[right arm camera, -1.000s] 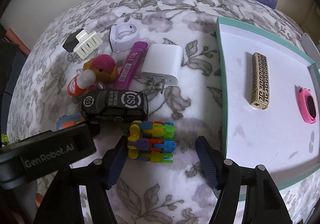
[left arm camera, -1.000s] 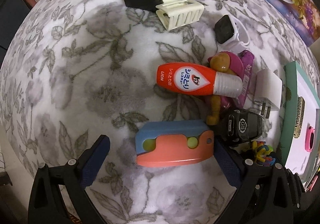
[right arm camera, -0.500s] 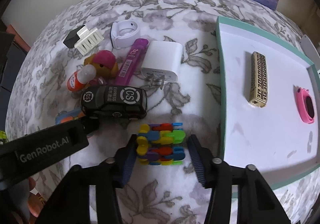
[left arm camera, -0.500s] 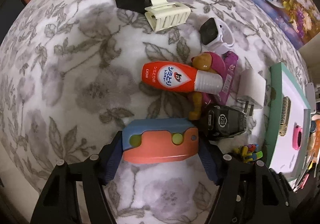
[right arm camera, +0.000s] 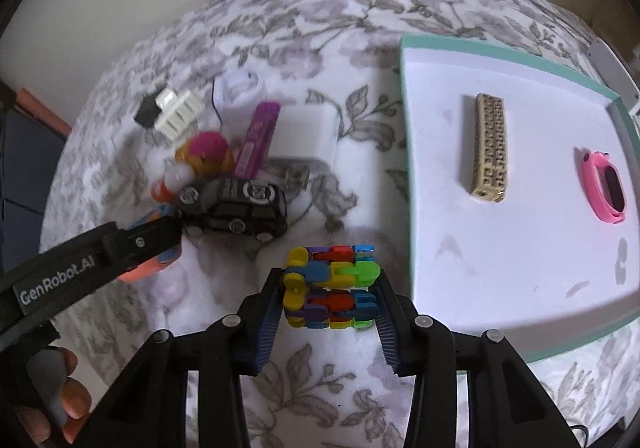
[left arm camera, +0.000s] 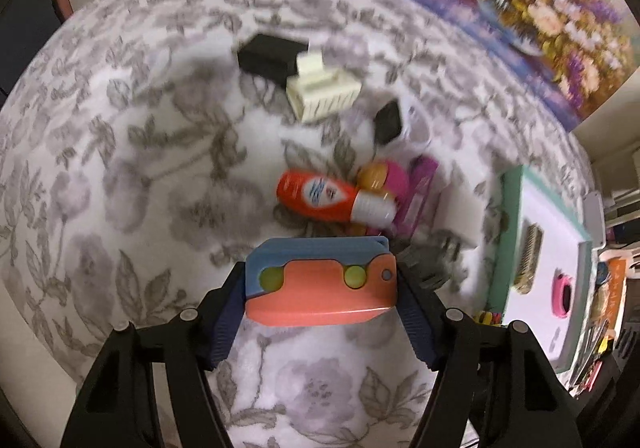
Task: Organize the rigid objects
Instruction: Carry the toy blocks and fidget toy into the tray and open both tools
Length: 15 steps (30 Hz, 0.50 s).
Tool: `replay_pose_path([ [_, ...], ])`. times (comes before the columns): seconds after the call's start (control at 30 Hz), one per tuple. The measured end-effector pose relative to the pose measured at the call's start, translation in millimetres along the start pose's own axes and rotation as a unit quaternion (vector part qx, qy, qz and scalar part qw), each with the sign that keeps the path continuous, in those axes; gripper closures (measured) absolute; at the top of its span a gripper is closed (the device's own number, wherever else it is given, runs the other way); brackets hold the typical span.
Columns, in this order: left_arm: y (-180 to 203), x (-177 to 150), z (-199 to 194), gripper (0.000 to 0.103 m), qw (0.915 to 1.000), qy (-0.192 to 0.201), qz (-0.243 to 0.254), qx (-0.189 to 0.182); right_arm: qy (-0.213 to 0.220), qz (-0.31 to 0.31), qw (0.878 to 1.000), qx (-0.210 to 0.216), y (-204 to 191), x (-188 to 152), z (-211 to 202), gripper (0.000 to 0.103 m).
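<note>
Left wrist: the left claw (left arm camera: pixel 320 312) is clamping the blue-and-orange block (left arm camera: pixel 320 282) above the floral worktop (left arm camera: pixel 120 167). Right wrist: the right claw (right arm camera: pixel 329 308) is closing, pads pressing the multicoloured toy (right arm camera: pixel 330 286) beside the teal-rimmed tray (right arm camera: pixel 404 151).

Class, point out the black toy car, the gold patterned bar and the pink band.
black toy car (right arm camera: pixel 234 203), right wrist view, roof.
gold patterned bar (right arm camera: pixel 490 145), right wrist view, top face.
pink band (right arm camera: pixel 604 187), right wrist view, rim.
</note>
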<state>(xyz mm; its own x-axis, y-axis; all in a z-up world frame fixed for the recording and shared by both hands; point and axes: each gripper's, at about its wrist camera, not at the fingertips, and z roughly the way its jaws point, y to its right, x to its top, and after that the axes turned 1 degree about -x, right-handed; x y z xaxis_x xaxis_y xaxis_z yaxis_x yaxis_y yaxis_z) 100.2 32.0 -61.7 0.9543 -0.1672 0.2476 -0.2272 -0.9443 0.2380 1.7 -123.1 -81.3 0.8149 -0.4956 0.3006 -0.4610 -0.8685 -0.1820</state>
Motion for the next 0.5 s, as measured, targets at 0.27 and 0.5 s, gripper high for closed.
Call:
replay_pose_path([
  [0.27, 6.8, 3.2, -34.7, 0.031, 0.9983, 0.059, 0.002, -0.006, 0.036, 0.034, 0.999, 0.004, 24.2, 11.6, -32.1, 0.058],
  [0.5, 41.8, -3.4, -27.4, 0.031, 0.9979, 0.049, 0.04, -0.015, 0.044, 0.09, 0.993, -0.06, 72.4, 23.7, -39.0, 0.058],
])
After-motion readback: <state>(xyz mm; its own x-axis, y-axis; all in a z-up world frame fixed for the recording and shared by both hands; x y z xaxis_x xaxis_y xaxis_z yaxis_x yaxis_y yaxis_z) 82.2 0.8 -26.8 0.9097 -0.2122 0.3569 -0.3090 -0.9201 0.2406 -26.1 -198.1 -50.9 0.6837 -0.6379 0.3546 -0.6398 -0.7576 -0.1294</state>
